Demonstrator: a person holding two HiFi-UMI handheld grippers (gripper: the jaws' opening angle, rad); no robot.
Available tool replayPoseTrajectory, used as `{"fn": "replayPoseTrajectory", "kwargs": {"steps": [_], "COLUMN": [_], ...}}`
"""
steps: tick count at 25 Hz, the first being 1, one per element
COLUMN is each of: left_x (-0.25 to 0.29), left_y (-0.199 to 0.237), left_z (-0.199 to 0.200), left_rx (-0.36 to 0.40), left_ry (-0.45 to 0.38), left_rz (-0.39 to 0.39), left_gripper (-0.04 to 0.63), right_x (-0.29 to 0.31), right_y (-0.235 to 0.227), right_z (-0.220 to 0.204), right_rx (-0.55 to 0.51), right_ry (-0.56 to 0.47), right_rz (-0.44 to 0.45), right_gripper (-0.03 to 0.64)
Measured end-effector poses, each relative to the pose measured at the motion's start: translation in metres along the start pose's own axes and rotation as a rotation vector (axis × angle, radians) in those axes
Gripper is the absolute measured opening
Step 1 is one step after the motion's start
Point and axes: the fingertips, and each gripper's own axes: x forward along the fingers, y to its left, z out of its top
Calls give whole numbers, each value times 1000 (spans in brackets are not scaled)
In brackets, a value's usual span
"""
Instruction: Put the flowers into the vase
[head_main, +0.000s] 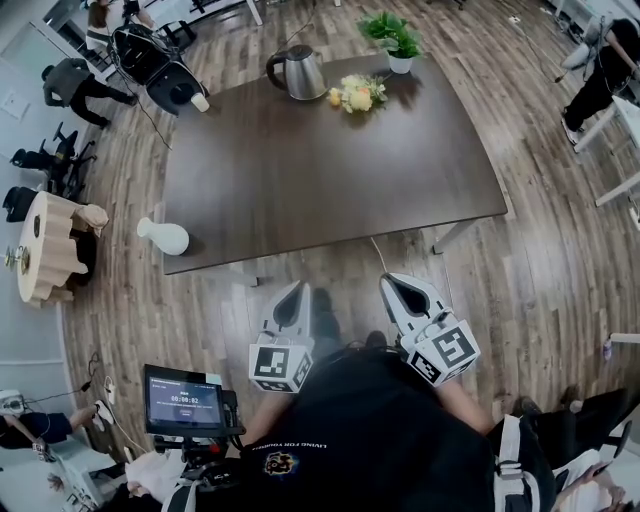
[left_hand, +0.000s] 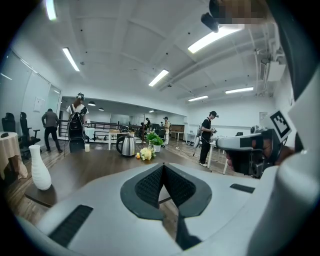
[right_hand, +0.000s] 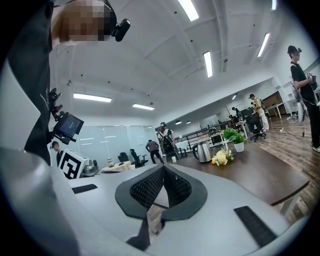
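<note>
The fingers of the left gripper (left_hand: 163, 167) are together, the dark ribbed pads meeting in one line, and nothing is between them. The right gripper (right_hand: 163, 168) is the same: its pads are pressed one on the other and it holds nothing. In the head view both grippers, left (head_main: 294, 288) and right (head_main: 393, 283), are in front of the person, above the wooden floor and just before the near edge of the table (head_main: 300, 190), with their tips towards it.

Each gripper carries a cube with black and white square markers; these are patterns, not words. The person's black shirt has a small line of white letters and a round emblem, too small to read with certainty. A small screen (head_main: 183, 402) at the left of the person shows light digits that I cannot read.

The flowers (head_main: 358, 95) are a small bunch, yellow and white with some green leaves. They lie on the table near its far edge, between a steel kettle (head_main: 298, 72) and a potted green plant (head_main: 392, 40) at the far right corner. The vase (head_main: 165, 236) is white, with a round body and a narrow neck, and stands on the near left corner of the table, well apart from the flowers.
</note>
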Motion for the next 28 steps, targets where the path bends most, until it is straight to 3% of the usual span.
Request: {"fn": "replayPoseTrajectory", "kwargs": {"steps": [17, 28], "left_x": [59, 77], "left_y": [34, 79], "left_z": [13, 26], "left_rx": [-21, -40], "left_ry": [40, 33], "left_rz": [-43, -69], "left_gripper": [6, 6], "right_x": [58, 105], "right_y": [-32, -28], "right_z": [7, 19], "right_rx": [10, -6], "right_ry": [51, 55], "right_rz": [-19, -48], "right_gripper": [18, 18]}}
